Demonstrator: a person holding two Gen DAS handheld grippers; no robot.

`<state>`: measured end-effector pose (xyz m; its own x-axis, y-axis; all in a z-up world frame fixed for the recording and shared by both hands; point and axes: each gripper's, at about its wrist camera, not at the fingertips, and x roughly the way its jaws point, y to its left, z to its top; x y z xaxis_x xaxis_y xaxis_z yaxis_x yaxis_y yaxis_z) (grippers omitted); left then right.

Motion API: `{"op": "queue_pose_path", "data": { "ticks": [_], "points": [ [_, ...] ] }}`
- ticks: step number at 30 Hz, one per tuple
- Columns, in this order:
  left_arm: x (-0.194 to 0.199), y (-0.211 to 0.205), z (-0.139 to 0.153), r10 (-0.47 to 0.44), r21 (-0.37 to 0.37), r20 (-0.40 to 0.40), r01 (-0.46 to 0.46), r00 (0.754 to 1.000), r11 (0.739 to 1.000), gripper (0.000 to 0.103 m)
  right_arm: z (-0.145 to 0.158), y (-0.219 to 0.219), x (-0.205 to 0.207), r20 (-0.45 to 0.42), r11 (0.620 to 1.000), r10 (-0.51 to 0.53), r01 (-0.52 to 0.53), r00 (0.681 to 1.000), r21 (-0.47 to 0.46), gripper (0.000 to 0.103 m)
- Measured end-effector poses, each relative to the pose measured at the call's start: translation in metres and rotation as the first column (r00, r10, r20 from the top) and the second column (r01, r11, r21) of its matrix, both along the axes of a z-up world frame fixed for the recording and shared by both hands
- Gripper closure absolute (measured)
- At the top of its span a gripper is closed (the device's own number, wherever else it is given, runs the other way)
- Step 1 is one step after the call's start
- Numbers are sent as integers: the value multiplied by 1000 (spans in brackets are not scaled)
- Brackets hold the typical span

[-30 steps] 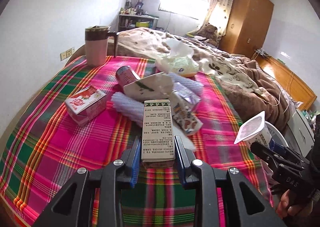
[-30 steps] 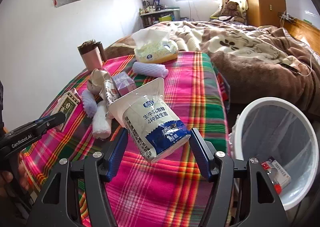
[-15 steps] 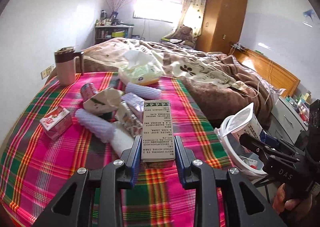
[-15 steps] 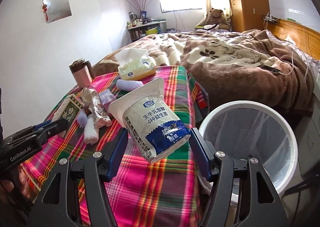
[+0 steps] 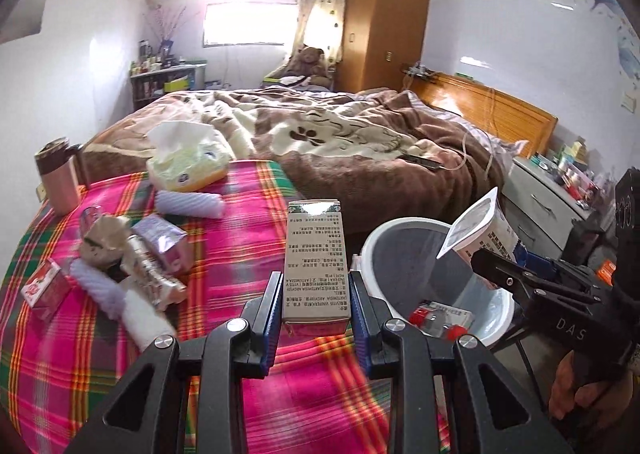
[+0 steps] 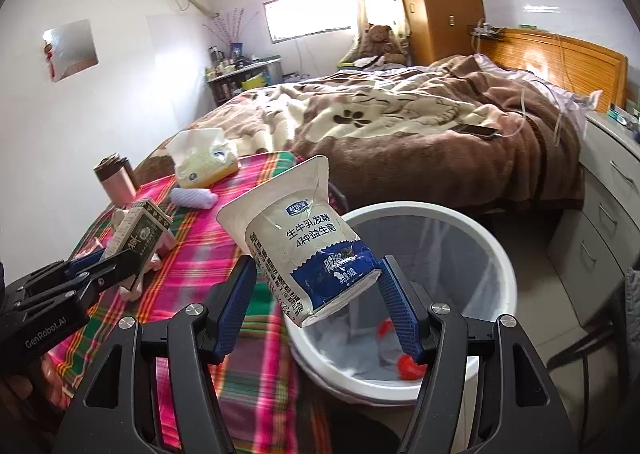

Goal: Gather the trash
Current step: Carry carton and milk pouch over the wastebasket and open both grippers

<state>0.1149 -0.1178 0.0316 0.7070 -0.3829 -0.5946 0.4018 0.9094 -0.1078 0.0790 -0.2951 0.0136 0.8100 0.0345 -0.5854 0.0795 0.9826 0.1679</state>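
Both hands are swinging away from the cluttered table toward the white bin, which was only at the edge of sight a moment back and is now sitting right under the right-hand load. The left gripper is carrying a tall printed carton, its jaws pinching the lower end from both sides so the carton is sticking out forward between them. The right gripper is holding a blue-and-white yogurt cup tilted on its side, jaws pressed against its base, peeled lid facing up and away.

This looks like the carrying step, two pieces of trash being brought over at once. The cup is hanging over the near rim of the bin, so the right jaws seem close to a release; they would only need to spread once the cup is fully past the rim. The carton is hanging over the table's edge, just beside the bin, and would need to travel further right before the drop.

Inside the bin, some red-and-white rubbish is already lying at the bottom. Back on the table, a red carton, crumpled wrappers, a tissue pack and a pink mug are waiting.
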Motion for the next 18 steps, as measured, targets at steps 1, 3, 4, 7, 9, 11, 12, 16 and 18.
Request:
{"op": "queue_pose_path", "data": {
  "ticks": [1,3,4,7,9,11,12,16,18],
  "points": [
    [0,-7,0,-12,3,1,12,1000,1000,72,0,-4,-1,-1,1000,-11,11,1000,-1,38],
    [2,-22,-1,-45,5,-1,45,999,999,72,-1,-13,-2,-6,999,-36,36,999,-2,38],
    [3,-26,-2,-54,4,-6,54,999,999,72,-2,-17,-3,-9,999,-47,47,999,-1,38],
    [6,-43,-5,-95,-3,-21,95,995,995,72,-4,-29,-5,-12,996,-84,84,996,-3,38],
    [8,-55,-7,-113,-2,-26,113,993,994,72,-5,-36,-7,-17,995,-104,104,994,-7,38],
    [11,-64,-10,-126,-5,-39,126,991,992,72,-6,-41,-6,-21,993,-118,118,993,-11,38],
    [13,-70,-12,-138,-7,-44,138,989,990,72,-7,-43,-7,-23,992,-125,124,992,-15,38],
    [20,-88,-21,-160,-2,-65,160,985,987,72,-13,-50,-2,-44,991,-135,134,990,-24,38],
    [24,-97,-25,-163,5,-77,164,984,986,72,-16,-53,-1,-51,990,-142,140,989,-28,38]
  ]
}}
